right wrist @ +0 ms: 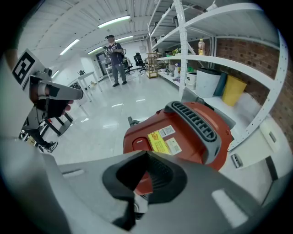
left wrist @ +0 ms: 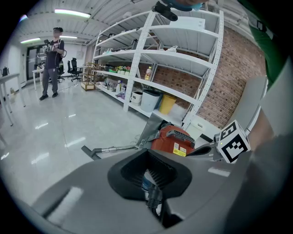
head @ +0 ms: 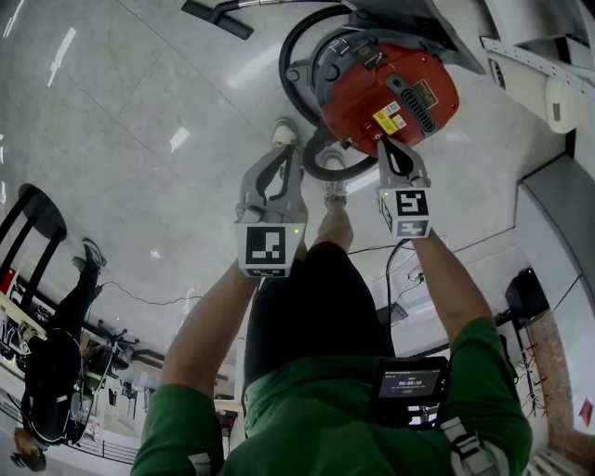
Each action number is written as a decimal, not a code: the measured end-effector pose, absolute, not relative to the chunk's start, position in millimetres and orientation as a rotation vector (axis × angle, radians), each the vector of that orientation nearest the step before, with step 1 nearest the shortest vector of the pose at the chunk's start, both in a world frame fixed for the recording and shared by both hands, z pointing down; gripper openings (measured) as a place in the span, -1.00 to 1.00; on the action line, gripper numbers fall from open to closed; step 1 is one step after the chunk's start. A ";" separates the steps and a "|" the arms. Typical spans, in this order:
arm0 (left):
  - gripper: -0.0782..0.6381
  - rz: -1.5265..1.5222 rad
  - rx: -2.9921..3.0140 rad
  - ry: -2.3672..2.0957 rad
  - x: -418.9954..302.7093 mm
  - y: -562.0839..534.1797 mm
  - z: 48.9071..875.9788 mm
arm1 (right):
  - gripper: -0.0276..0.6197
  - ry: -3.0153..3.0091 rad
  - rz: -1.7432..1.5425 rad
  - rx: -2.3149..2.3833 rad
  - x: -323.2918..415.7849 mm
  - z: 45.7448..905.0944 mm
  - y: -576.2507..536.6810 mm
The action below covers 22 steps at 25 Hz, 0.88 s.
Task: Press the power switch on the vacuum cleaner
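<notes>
Vacuum cleaner point(head: 386, 88) on the floor point(head: 139, 139), right ahead of the right gripper point(right wrist: 146, 153), jaws clenched, empty, tips over its near edge by a red button point(right wrist: 138, 144); left gripper point(head: 284, 153) clenched empty, off its left rim; open floor leftward; shelving point(right wrist: 256, 77) just beyond.

Bright strip lights point(left wrist: 71, 13), glare on floor point(left wrist: 55, 132), fisheye edges

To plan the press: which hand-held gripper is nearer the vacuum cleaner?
Right hand-held gripper: at the vacuum cleaner, its near edge. Left hand-held gripper: apart, to its left.
</notes>
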<state>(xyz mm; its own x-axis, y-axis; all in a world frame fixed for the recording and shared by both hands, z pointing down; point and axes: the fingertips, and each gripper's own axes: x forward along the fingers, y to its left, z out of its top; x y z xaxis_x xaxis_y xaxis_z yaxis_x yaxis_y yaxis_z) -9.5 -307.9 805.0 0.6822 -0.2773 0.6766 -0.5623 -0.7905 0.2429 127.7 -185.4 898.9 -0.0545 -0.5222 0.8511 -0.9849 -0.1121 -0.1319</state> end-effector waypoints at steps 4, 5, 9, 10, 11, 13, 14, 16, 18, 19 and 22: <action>-0.76 0.895 2.455 -0.646 -10.7 -308.4 802.6 | -0.91 -1.604 1.089 1.673 126.2 898.2 -185.5; -0.76 0.895 2.453 -0.647 -10.8 -309.1 802.0 | -0.91 -1.603 1.089 1.672 126.1 898.0 -185.5; -0.76 0.886 2.467 -0.652 -11.4 -310.9 802.5 | -0.91 -1.591 1.097 1.669 127.1 900.1 -184.2; -0.76 0.888 2.466 -0.652 -12.2 -311.0 803.1 | -0.90 -1.589 1.096 1.670 127.3 901.2 -184.0; -0.76 0.891 2.465 -0.651 -13.2 -310.9 803.8 | -0.91 -1.586 1.095 1.670 127.3 902.4 -183.6; -0.76 0.896 2.463 -0.651 -15.1 -310.9 804.8 | -0.90 -1.571 1.105 1.661 127.2 905.7 -181.8; -0.76 0.895 2.464 -0.652 -15.5 -311.2 804.8 | -0.90 -1.563 1.111 1.656 127.2 907.0 -181.1; -0.76 0.895 2.463 -0.651 -16.2 -311.8 804.4 | -0.90 -1.553 1.115 1.654 127.0 907.5 -180.8; -0.76 0.892 2.463 -0.653 -16.3 -313.2 804.1 | -0.90 -1.548 1.117 1.655 126.9 907.1 -180.5; -0.76 0.892 2.461 -0.654 -16.3 -313.9 804.3 | -0.90 -1.546 1.116 1.656 127.2 907.2 -180.4; -0.76 0.901 2.447 -0.652 -16.4 -315.5 804.5 | -0.90 -1.545 1.111 1.656 127.3 908.0 -180.7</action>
<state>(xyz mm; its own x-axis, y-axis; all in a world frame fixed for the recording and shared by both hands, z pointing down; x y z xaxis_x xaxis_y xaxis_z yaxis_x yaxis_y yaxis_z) -16.4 -315.5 804.5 0.6746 -0.2727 0.6860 -0.5665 -0.7870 0.2442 127.3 -180.7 908.0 -0.0325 -0.4742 0.8798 -0.9850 -0.1340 -0.1086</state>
